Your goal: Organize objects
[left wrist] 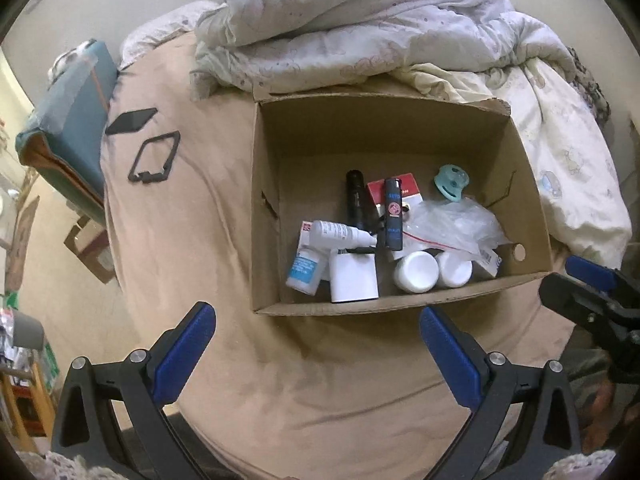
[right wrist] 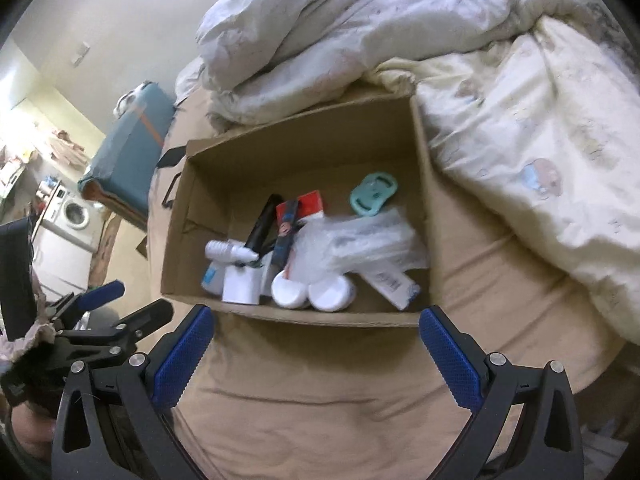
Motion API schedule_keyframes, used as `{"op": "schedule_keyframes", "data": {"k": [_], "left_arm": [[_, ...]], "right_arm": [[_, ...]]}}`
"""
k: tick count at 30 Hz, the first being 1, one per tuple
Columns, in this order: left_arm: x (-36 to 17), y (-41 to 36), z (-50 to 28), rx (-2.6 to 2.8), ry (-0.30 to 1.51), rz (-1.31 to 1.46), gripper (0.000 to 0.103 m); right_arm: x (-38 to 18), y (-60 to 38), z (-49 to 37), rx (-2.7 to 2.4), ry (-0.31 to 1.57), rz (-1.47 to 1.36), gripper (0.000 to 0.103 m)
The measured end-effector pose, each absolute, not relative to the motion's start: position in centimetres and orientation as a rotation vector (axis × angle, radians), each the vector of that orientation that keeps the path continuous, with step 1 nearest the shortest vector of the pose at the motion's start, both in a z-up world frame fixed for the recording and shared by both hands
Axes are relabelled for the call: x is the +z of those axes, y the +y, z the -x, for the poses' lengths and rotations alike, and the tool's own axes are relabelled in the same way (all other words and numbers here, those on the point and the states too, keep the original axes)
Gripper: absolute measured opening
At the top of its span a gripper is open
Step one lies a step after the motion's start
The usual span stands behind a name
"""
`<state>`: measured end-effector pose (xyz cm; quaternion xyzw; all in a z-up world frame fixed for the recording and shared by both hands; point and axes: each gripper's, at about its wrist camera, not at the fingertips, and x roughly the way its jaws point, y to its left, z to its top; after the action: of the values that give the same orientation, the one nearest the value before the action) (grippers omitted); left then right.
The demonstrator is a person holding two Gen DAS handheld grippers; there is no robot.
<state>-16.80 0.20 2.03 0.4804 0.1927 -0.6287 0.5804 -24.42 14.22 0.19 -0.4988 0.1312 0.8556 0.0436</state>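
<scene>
Tan bed sheet holds cardboard box; rumpled duvet behind; left gripper, right gripper gaping, empty.

A cardboard box sits on the bed, its far side against a heaped duvet. Inside, along the near wall from left to right, lie a small bottle, a box-shaped container and two round jars. Behind them lie a dropper bottle, a dark tube and a plastic bag. A pacifier lies farther back, right. Left of the box, on the bed, lie a flat card and a frame
</scene>
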Motion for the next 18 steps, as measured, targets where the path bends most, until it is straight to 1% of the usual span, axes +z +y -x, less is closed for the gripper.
{"op": "schedule_keyframes", "data": {"k": [4,8,18], "left_arm": [[1.4,-0.2,15.8,-1.474,0.559,-1.118,0.102],[1.5,-0.1,15.8,-1.467,0.544,-1.116,0.102],[1.6,0.0,15.7,-1.467,0.538,-1.115,0.102]], "right_arm": [[0.0,13.3,24.7,2.617,0.312,1.530,0.103],[-0.2,12.9,24.7,2.616,0.259,1.530,0.103],[-0.2,12.6,24.8,2.617,0.220,1.532,0.103]]}}
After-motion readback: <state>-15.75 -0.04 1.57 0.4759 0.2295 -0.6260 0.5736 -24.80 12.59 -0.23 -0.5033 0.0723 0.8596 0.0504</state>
